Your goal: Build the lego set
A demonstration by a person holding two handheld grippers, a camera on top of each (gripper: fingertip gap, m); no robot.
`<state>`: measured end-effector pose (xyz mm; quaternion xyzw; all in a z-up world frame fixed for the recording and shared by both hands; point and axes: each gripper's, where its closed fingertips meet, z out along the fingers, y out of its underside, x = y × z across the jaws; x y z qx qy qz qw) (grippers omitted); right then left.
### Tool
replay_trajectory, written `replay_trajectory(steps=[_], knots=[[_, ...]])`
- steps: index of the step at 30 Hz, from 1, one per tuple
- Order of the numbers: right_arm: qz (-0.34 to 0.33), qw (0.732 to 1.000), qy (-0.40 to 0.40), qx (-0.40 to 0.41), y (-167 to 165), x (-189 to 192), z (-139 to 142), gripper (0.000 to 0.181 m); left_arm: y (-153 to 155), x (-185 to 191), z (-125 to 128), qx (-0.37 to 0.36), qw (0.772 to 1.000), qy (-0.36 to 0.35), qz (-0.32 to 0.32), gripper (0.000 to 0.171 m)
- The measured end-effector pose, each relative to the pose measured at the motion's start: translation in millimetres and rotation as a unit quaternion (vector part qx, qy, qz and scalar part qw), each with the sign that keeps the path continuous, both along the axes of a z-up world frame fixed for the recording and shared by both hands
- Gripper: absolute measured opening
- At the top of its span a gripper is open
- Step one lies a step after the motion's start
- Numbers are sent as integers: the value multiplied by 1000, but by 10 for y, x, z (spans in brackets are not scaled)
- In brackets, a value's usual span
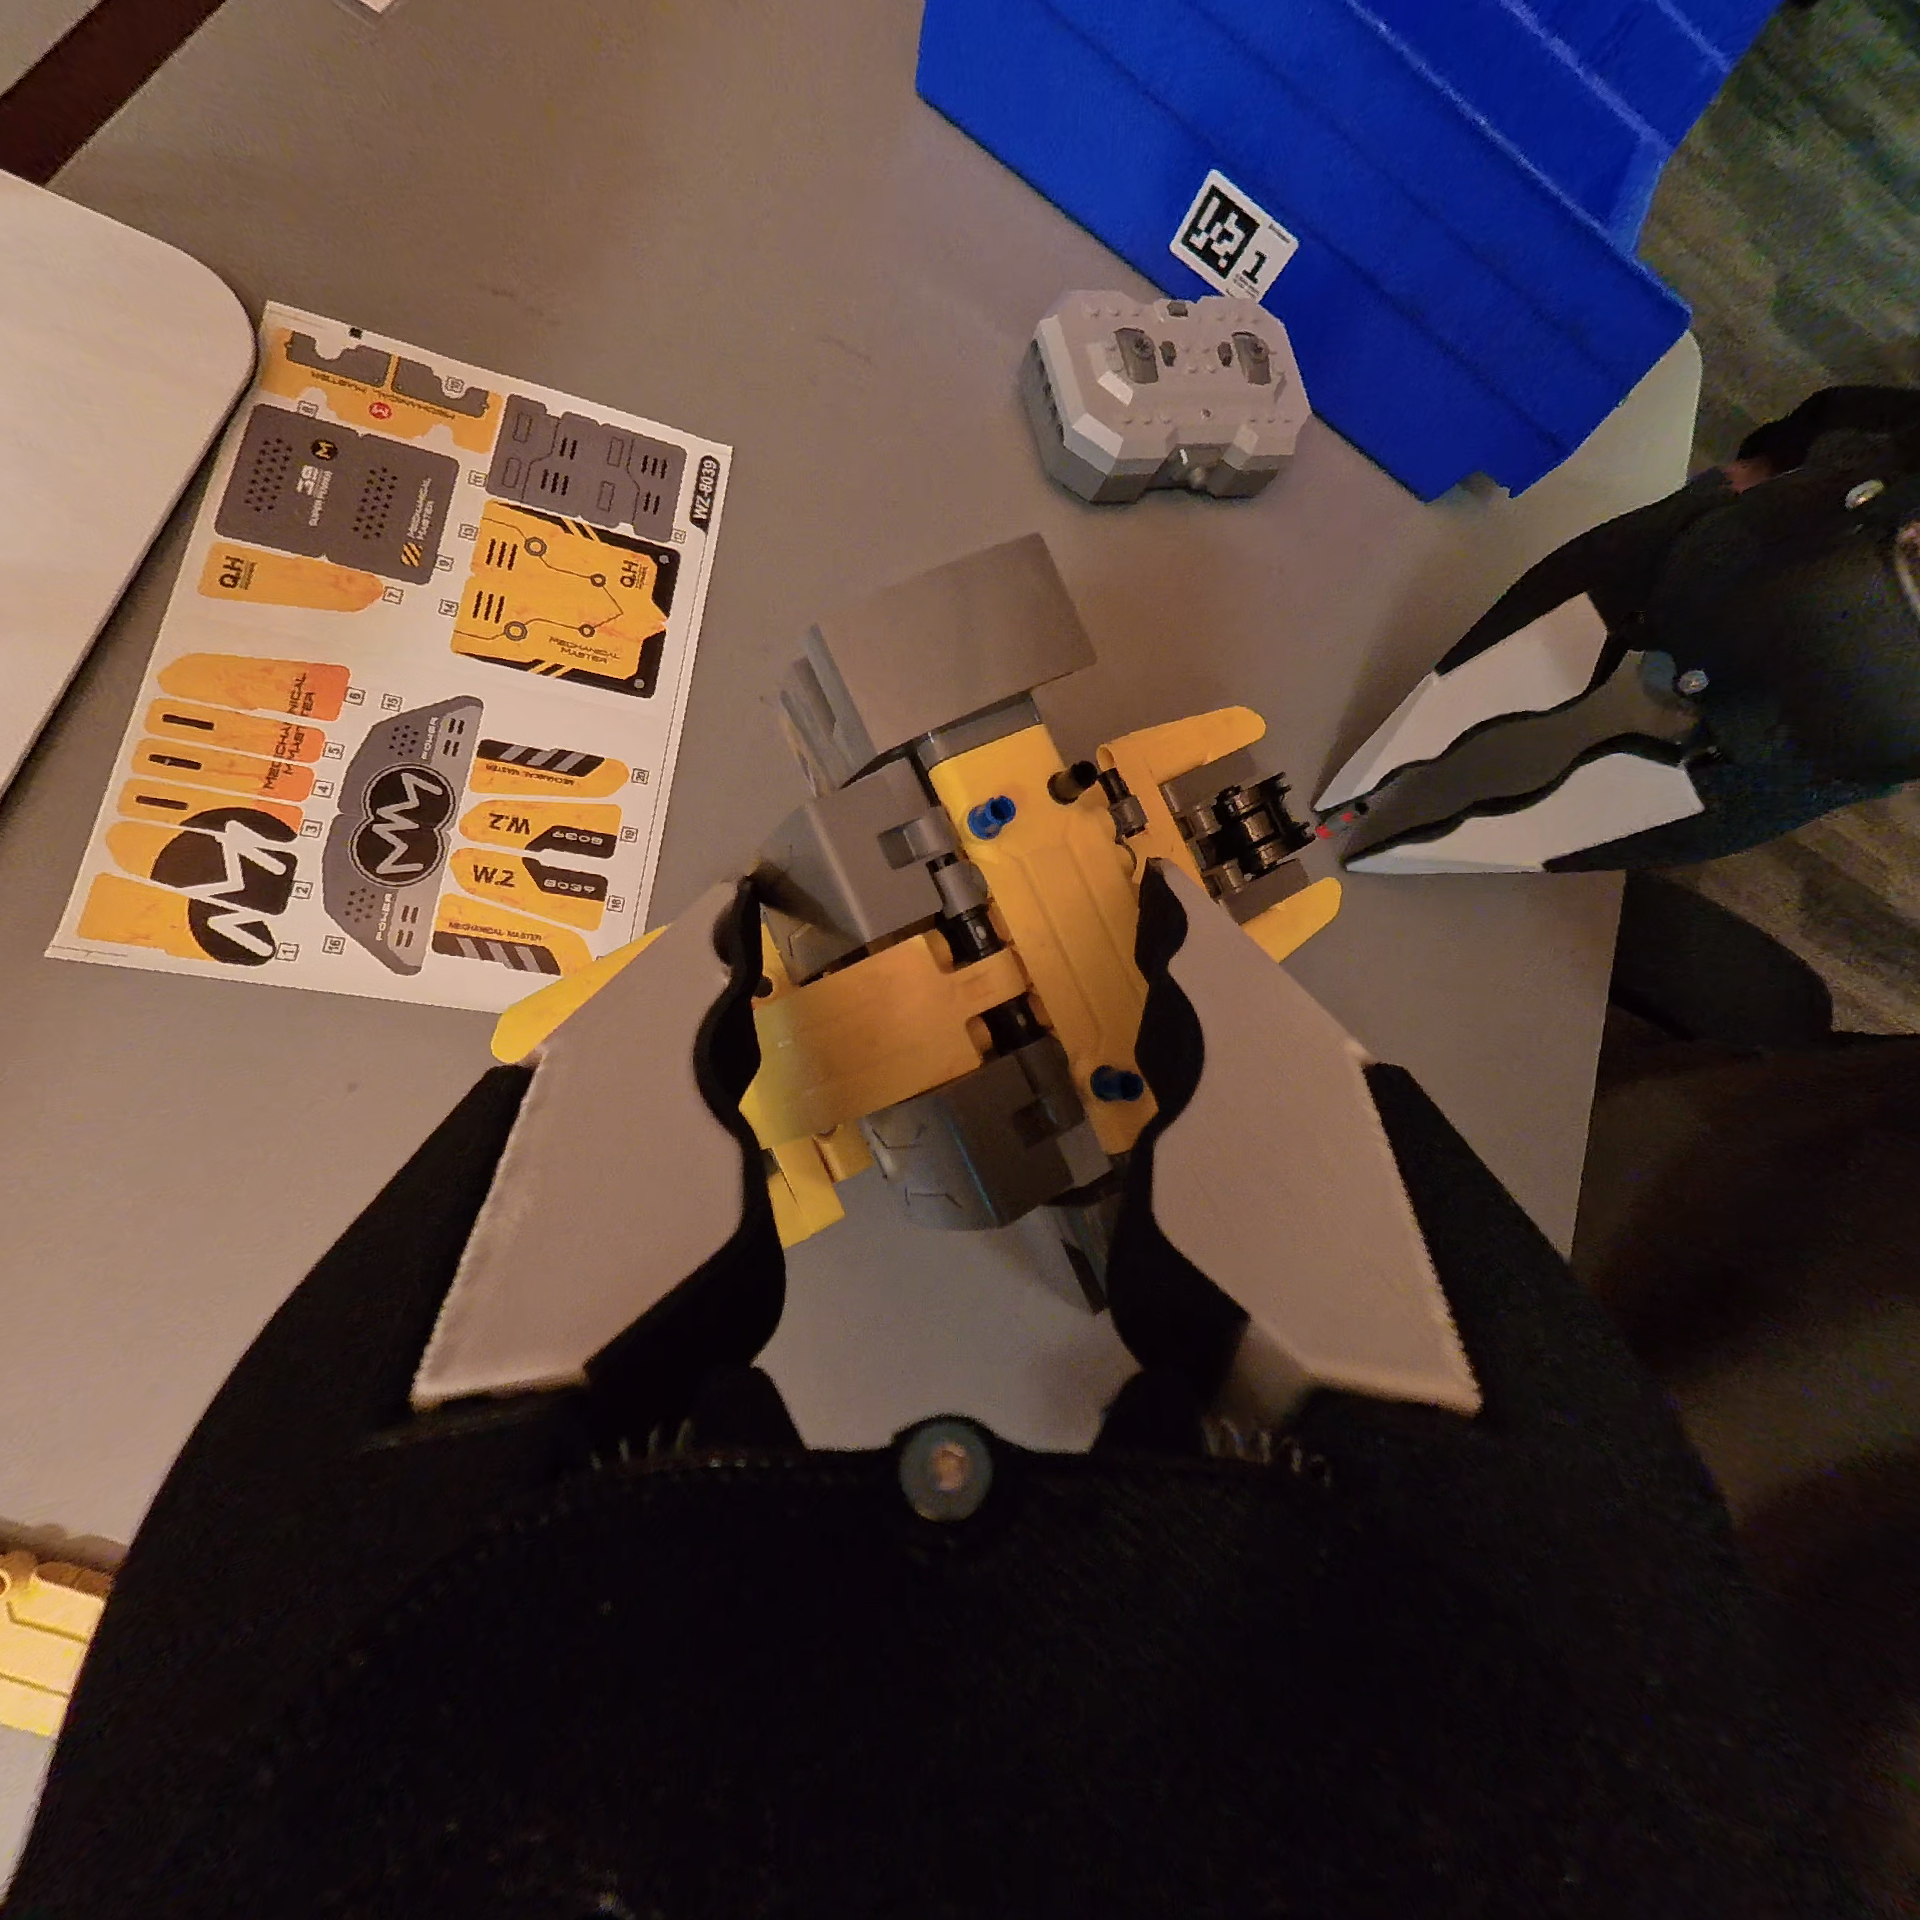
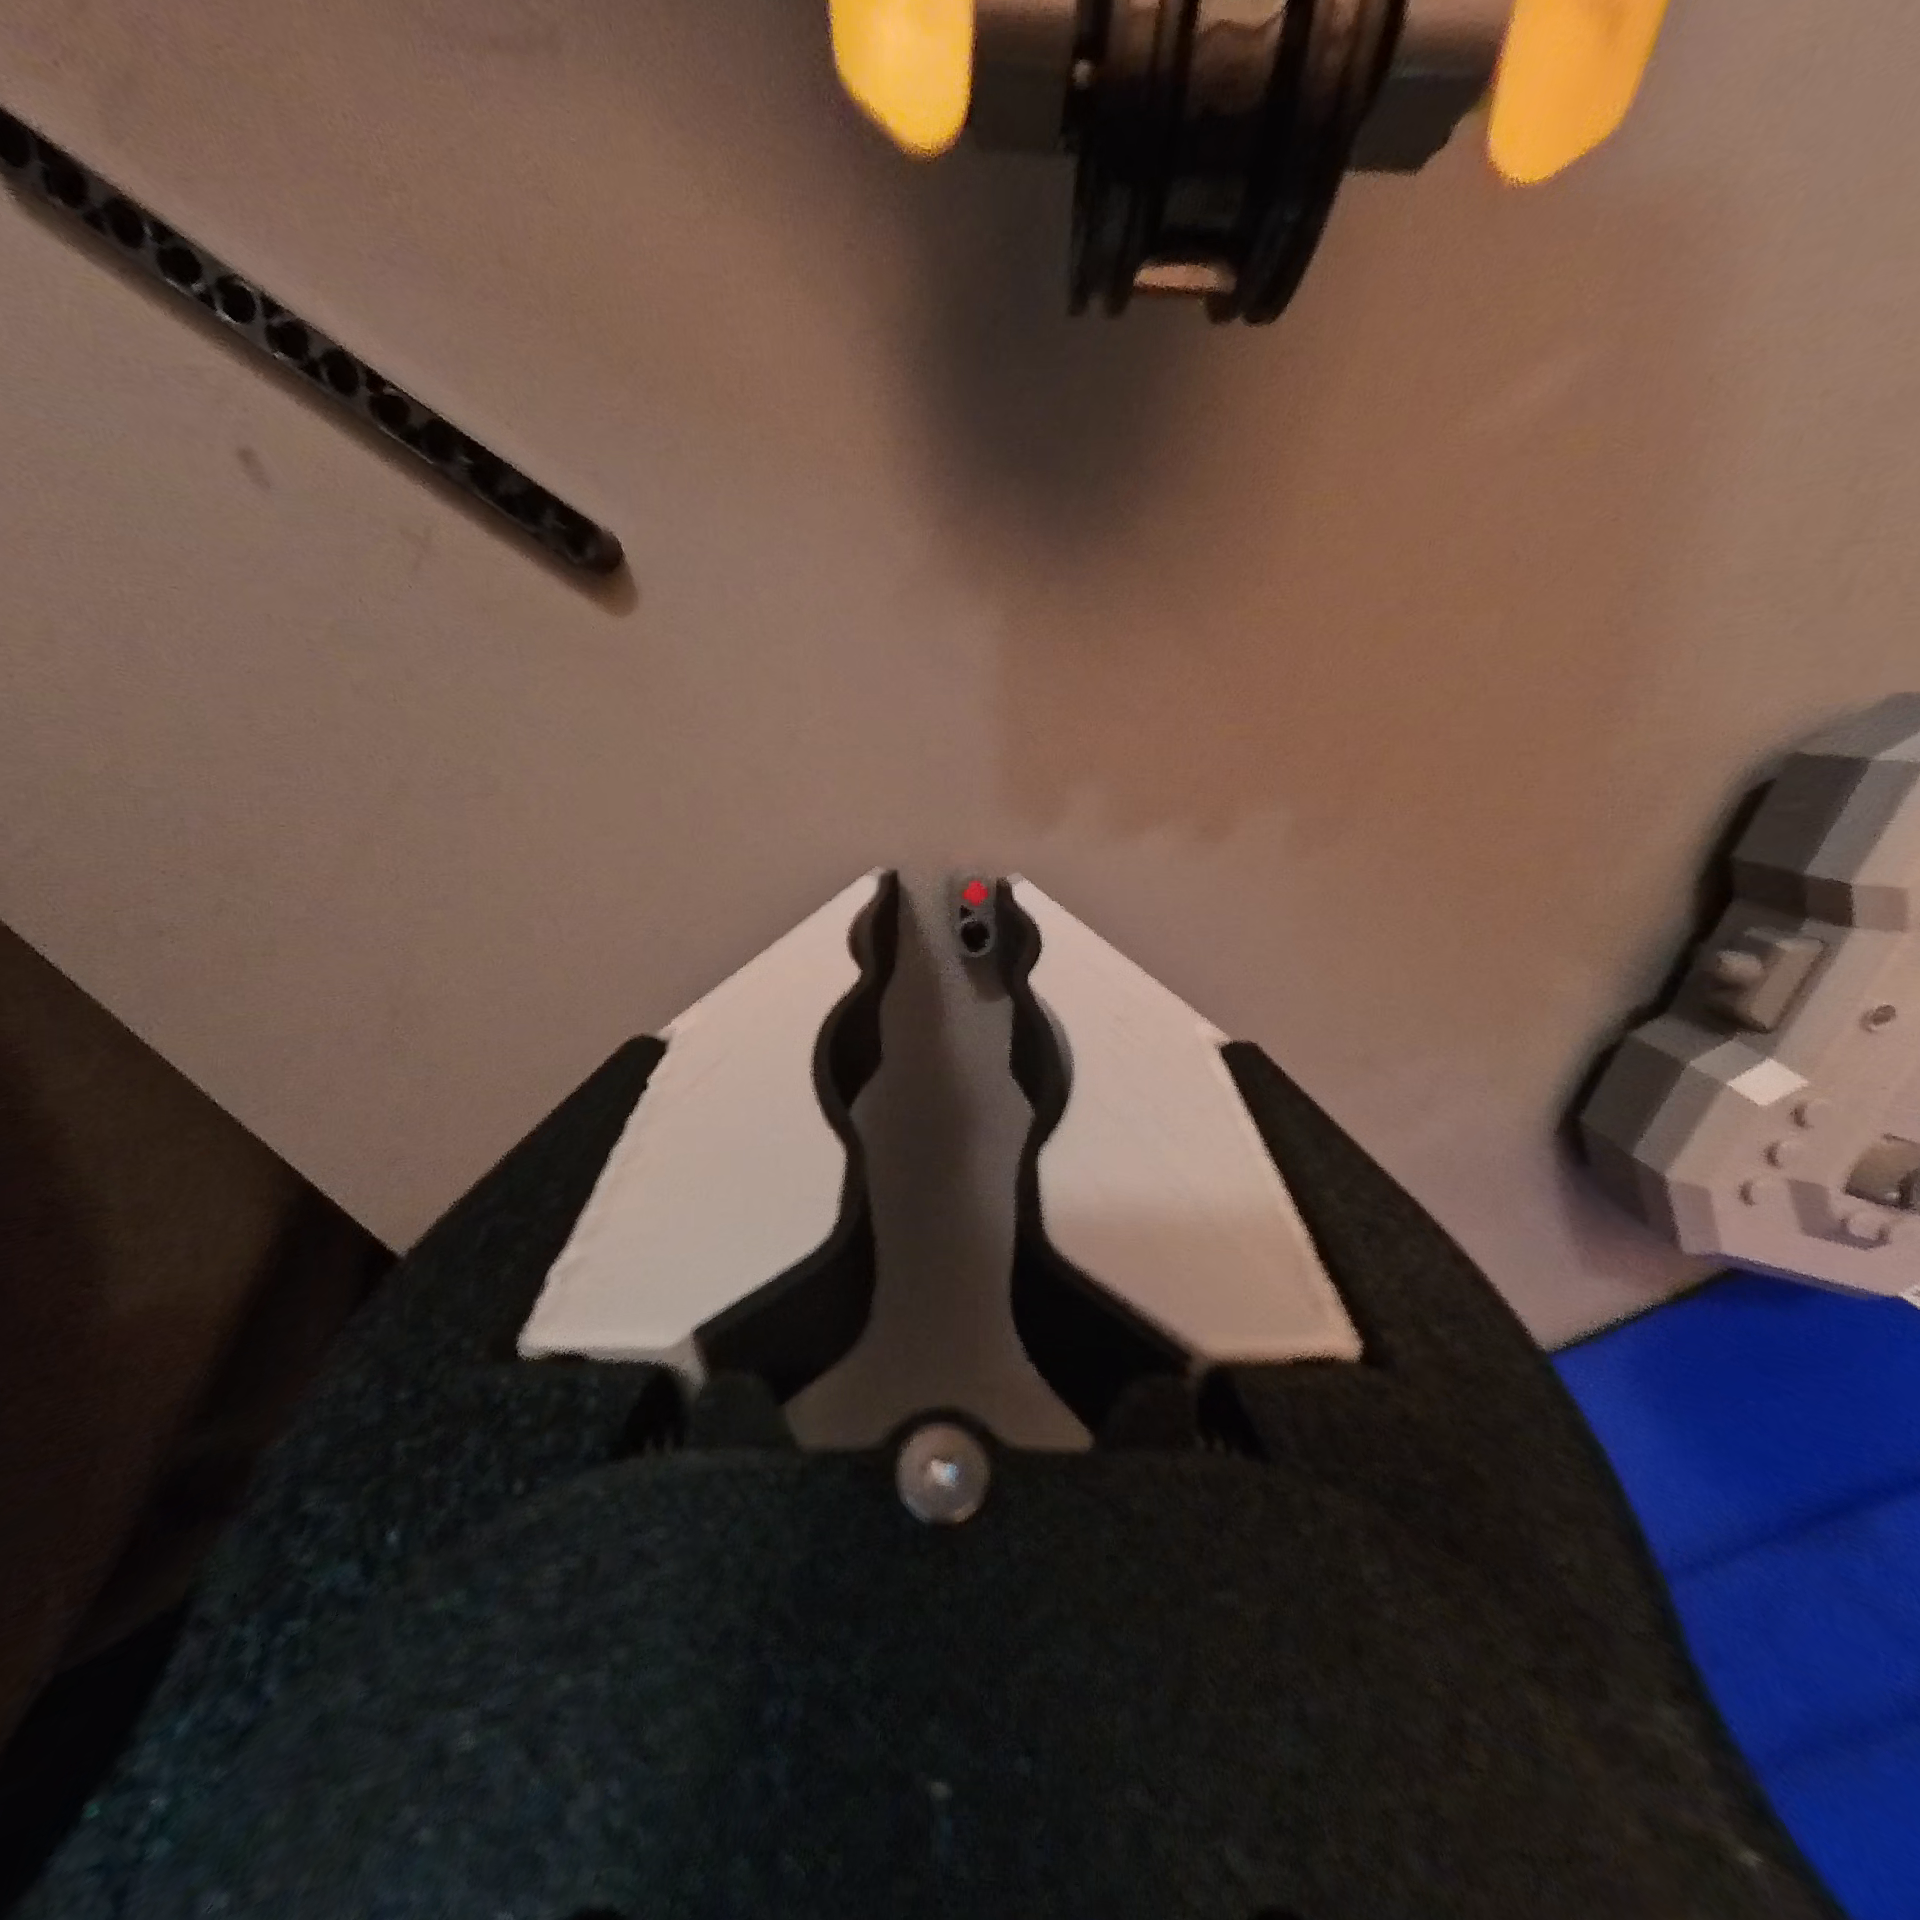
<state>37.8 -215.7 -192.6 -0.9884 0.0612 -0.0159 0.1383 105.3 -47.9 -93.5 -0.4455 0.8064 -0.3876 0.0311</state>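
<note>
My left gripper (image 1: 940, 904) is shut on a yellow and grey brick-built model (image 1: 1039, 894); its fingers press the model's two sides and hold it over the grey table (image 1: 675, 187). The model's end has black pulley wheels (image 1: 1247, 821) between two yellow prongs. My right gripper (image 1: 1332, 833) points at that end from the right, just short of the wheels. In the right wrist view my right gripper (image 2: 948, 891) is shut on a small grey pin with a red tip (image 2: 975, 920). The wheels (image 2: 1195, 156) and prongs (image 2: 904, 83) show blurred at the top.
A sticker sheet (image 1: 395, 665) lies left of the model. A grey brick-built box (image 1: 1164, 400) stands before a blue bin (image 1: 1403, 208); both show in the right wrist view, box (image 2: 1766, 1039) and bin (image 2: 1714, 1558). A long black holed beam (image 2: 312, 353) lies on the table. The table edge (image 1: 1600, 1039) is at right. Spacing between my two grippers at the tips: around 20 cm.
</note>
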Motion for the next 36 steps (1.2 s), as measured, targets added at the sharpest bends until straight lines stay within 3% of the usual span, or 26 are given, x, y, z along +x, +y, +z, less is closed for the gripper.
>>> replay_trajectory(steps=[4,9,14,19,23,26,28,33,36], knots=[[4,998,-9,68,68,35,204,28,-1,0,0,-1,1000,0,-1,68],[56,977,-116,171,52,321,461,25,-19,-2,2,2,1000,-2,-3,68],[-15,990,-15,142,-110,371,247,20,-29,-4,4,4,1000,-3,-2,69],[-53,988,63,128,-161,313,122,29,-33,-1,5,0,1000,-3,-3,69],[-43,992,36,109,-146,282,4,34,-41,-5,9,-4,1000,-3,-5,70],[-18,995,-2,97,-122,262,-1,15,-58,-7,18,-9,1000,-4,-9,70],[-7,995,-16,98,-89,232,25,15,-86,-9,38,-13,1000,-12,-14,70],[-19,977,-61,202,129,309,461,15,-124,-15,119,15,998,-53,-20,79],[-37,937,-88,337,354,400,993,15,-141,17,322,15,994,-108,-11,82]])
